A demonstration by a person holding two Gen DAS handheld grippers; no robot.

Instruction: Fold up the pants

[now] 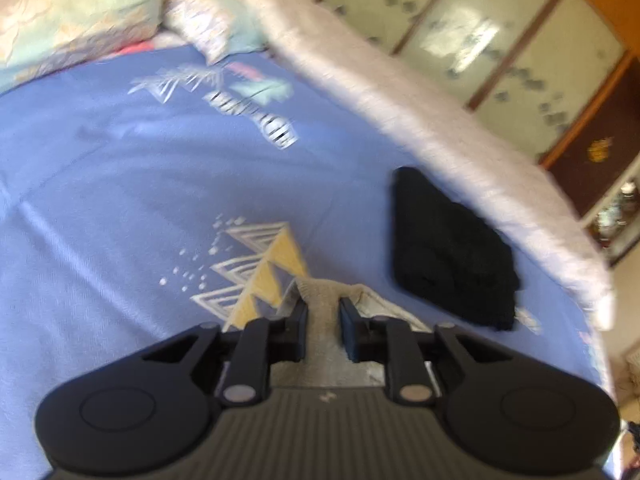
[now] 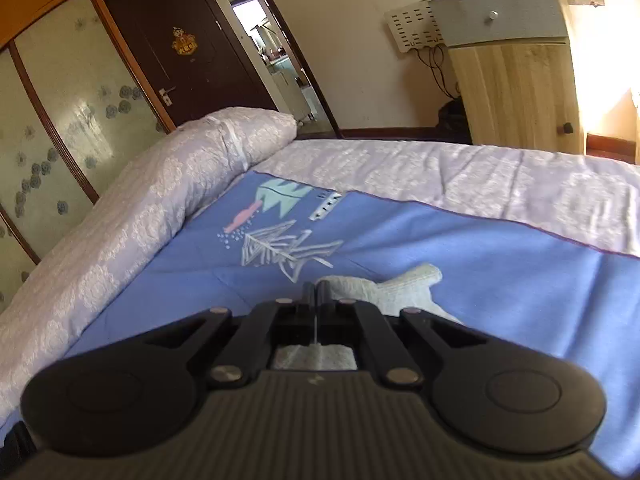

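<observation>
The grey pants (image 1: 320,292) are a pale knit cloth on the blue bedsheet (image 1: 120,184). In the left wrist view a bunched fold of them rises between the fingers of my left gripper (image 1: 323,314) and fills the narrow gap, so the pads press on it. In the right wrist view the grey pants (image 2: 400,284) spread out to the right on the blue bedsheet (image 2: 500,280). My right gripper (image 2: 316,292) has its jaws fully together at the cloth's left edge, pinching a thin layer, and more grey cloth shows under it.
A folded black garment (image 1: 452,252) lies at the right of the sheet beside a rolled lilac quilt (image 1: 400,92). Pillows (image 1: 80,4) sit at the far left. The quilt (image 2: 140,208) also borders the sheet on the left, with a wooden cabinet (image 2: 516,80) beyond the bed.
</observation>
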